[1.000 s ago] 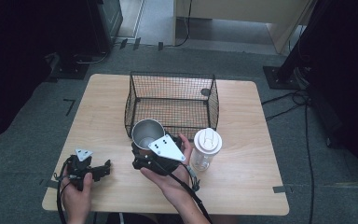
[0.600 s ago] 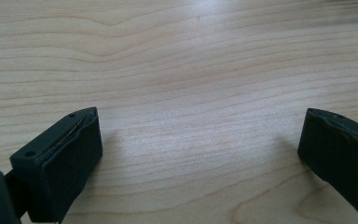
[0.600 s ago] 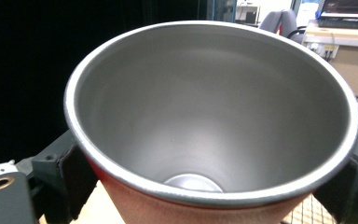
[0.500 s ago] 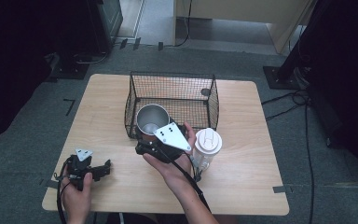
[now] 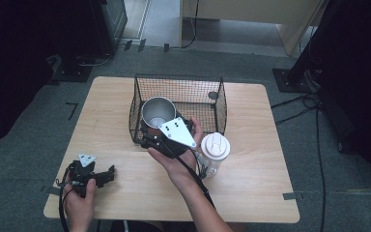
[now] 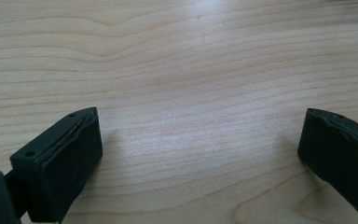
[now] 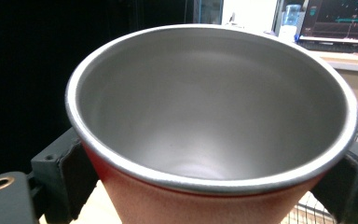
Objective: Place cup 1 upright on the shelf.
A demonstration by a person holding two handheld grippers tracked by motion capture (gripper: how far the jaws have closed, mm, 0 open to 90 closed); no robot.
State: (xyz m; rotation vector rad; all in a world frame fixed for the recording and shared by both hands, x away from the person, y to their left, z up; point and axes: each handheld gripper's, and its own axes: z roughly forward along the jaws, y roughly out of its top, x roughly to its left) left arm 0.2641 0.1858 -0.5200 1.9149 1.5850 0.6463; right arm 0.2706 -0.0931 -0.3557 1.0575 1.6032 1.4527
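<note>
While the right gripper (image 5: 150, 137) holds the steel cup (image 5: 157, 112) above the near rim of the wire basket (image 5: 220, 104) in the high view, the left gripper (image 5: 107, 175) rests on the worktop (image 5: 251, 193), jaws spread and empty in its own view. In the right gripper view the jaws pinch the cup's (image 7: 212, 116) red tapering wall just under the rim, so I think it could slip or catch the wire.

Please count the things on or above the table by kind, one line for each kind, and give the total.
Wire basket: 1
Metal cup with red outside: 1
Clear bottle with white lid: 1
Hand-held gripper: 2 (left hand-held gripper, right hand-held gripper)
Total: 5
</note>
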